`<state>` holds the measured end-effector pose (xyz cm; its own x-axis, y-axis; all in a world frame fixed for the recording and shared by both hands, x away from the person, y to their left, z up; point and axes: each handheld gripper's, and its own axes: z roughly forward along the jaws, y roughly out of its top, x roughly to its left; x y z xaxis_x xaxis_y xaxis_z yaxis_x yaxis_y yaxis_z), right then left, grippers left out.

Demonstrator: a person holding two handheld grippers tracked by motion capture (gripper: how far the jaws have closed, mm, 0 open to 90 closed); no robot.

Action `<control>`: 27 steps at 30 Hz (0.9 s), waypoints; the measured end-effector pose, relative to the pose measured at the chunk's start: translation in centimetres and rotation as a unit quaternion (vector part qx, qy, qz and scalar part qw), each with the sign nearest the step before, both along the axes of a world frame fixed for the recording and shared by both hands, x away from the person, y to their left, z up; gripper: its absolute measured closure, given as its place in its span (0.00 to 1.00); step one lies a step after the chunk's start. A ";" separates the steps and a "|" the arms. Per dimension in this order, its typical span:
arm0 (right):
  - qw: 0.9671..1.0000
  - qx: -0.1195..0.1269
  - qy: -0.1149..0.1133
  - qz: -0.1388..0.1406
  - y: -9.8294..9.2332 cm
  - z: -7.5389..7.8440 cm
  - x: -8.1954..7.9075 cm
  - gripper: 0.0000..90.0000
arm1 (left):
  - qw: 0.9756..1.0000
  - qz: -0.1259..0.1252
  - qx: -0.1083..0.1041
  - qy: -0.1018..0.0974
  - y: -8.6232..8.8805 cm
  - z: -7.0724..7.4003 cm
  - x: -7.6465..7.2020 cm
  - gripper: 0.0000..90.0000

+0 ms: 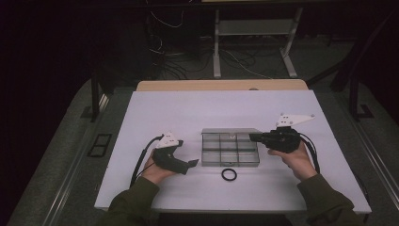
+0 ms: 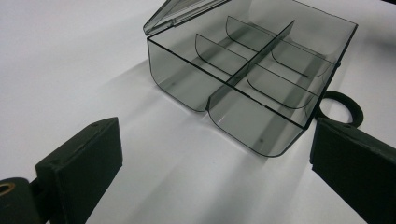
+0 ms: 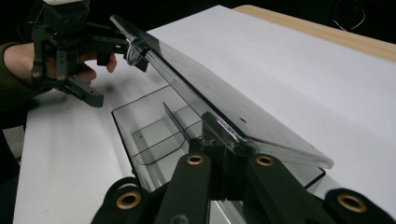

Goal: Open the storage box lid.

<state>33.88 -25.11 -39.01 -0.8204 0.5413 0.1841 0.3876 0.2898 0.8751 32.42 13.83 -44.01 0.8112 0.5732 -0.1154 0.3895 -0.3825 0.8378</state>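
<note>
Pinching the clear lid (image 3: pixel 224 112) edge with our right tool (image 3: pixel 224 163), left tool (image 2: pixel 210 172) spread, we judge the divided organizer box (image 1: pixel 230 149) light, stiff, slippery mid-counter.

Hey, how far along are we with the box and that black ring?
Done: the clear divided box is unlatched, its lid partly raised. In hand: the right gripper is shut on the lid's edge; the left gripper is open beside the box. Left: the black ring lies on the table, compartments look empty.
</note>
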 end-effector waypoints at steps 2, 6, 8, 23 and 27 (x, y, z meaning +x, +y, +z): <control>1.000 0.001 -0.001 -0.001 0.0 0.1 0.1 0.99 | 1.000 0.000 0.000 0.000 0.0 0.0 0.0 0.01; 1.000 0.001 0.001 -0.001 0.0 0.4 0.5 0.99 | 1.000 0.005 0.001 0.001 0.0 0.0 0.1 0.00; 1.000 -0.004 -0.002 -0.003 0.0 0.5 0.6 0.99 | 1.000 0.008 0.002 0.001 0.0 0.0 0.1 0.00; 1.000 -0.002 -0.003 -0.010 0.2 0.9 1.8 0.99 | 0.999 -0.001 -0.029 -0.016 -0.3 1.3 1.3 0.03; 1.000 0.000 -0.005 -0.010 0.2 1.1 2.0 0.99 | 0.998 -0.004 -0.047 -0.029 -0.5 2.3 1.9 0.10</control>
